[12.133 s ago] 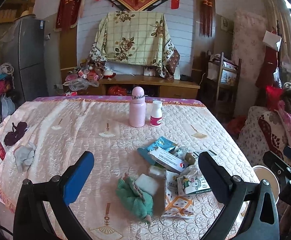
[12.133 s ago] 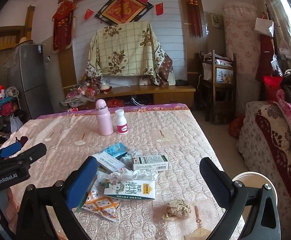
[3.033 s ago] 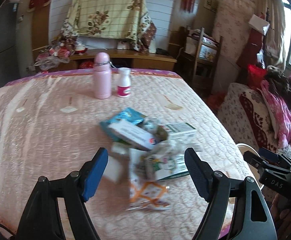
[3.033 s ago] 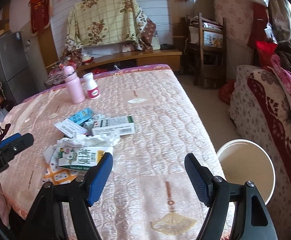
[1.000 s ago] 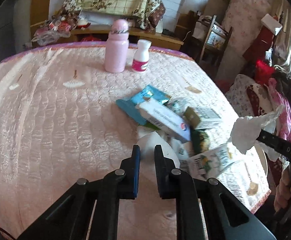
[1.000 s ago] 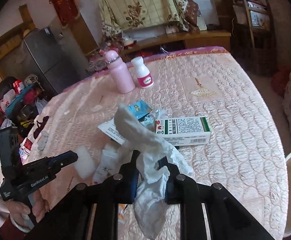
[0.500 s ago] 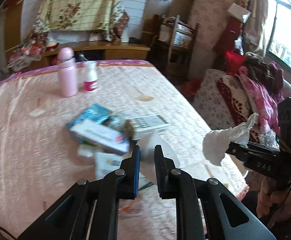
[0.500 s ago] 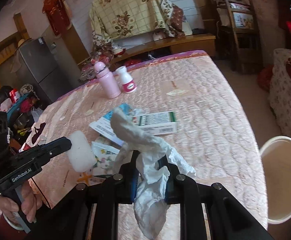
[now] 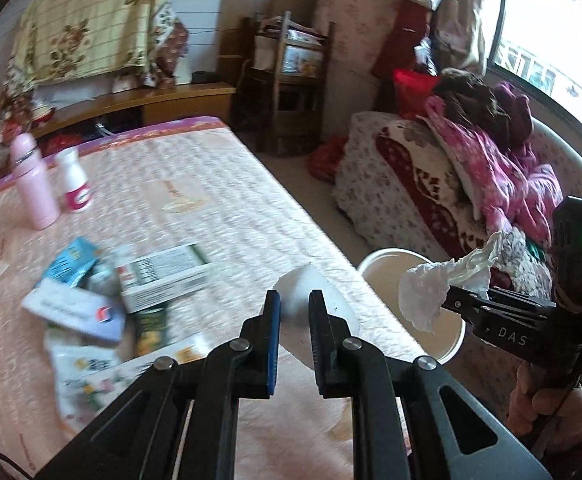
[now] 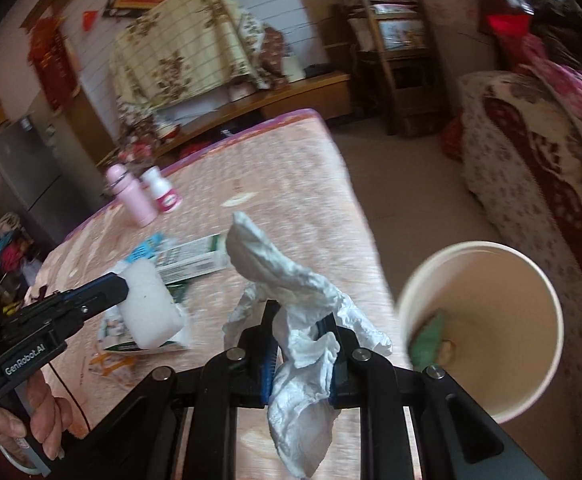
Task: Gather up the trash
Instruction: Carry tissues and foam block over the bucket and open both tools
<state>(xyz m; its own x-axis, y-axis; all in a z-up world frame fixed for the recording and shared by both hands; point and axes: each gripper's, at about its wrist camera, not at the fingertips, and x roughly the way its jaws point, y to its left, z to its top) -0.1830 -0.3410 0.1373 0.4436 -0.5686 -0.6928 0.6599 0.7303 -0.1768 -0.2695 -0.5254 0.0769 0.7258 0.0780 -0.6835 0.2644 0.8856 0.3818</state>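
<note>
Both loads have swung off the table and toward the bin since a second ago; back then the pile sat straight ahead of your left gripper (image 9: 294, 308), now it's off to the left of that view and the white bucket (image 9: 453, 344) is in frame.

State now:
- Left gripper: jaws nearly closed, pinching the white foam block (image 9: 299, 286). From the right wrist view the block (image 10: 147, 308) hangs over the table edge, not yet over the bucket.
- Right gripper (image 10: 299, 330): jaws clamped tight on the crumpled tissue (image 10: 291, 300). The left wrist view shows the tissue (image 9: 427, 292) in front of the bucket mouth, looks about over the rim.
- Bucket (image 10: 547, 292) stands on the floor beside the table, between it and the sofa. Something green (image 10: 429, 338) already lies in the bottom.
- Still on the table: green-and-white carton (image 9: 163, 276), white box (image 9: 71, 310), blue packet (image 9: 73, 258), flat wrappers near the front edge. Pink bottle (image 9: 33, 184) and small white bottle (image 9: 76, 184) stand further back, probably not trash.

Step in hand: carry to bin, both hands loaded.

Next, as I read it: get the tissue squarely over the opening before you let go, it's light and will drift. Then bring the left across and drop the foam. Stagger the two, the bucket mouth looks tight for both grippers at once. Then back for the cartons.
</note>
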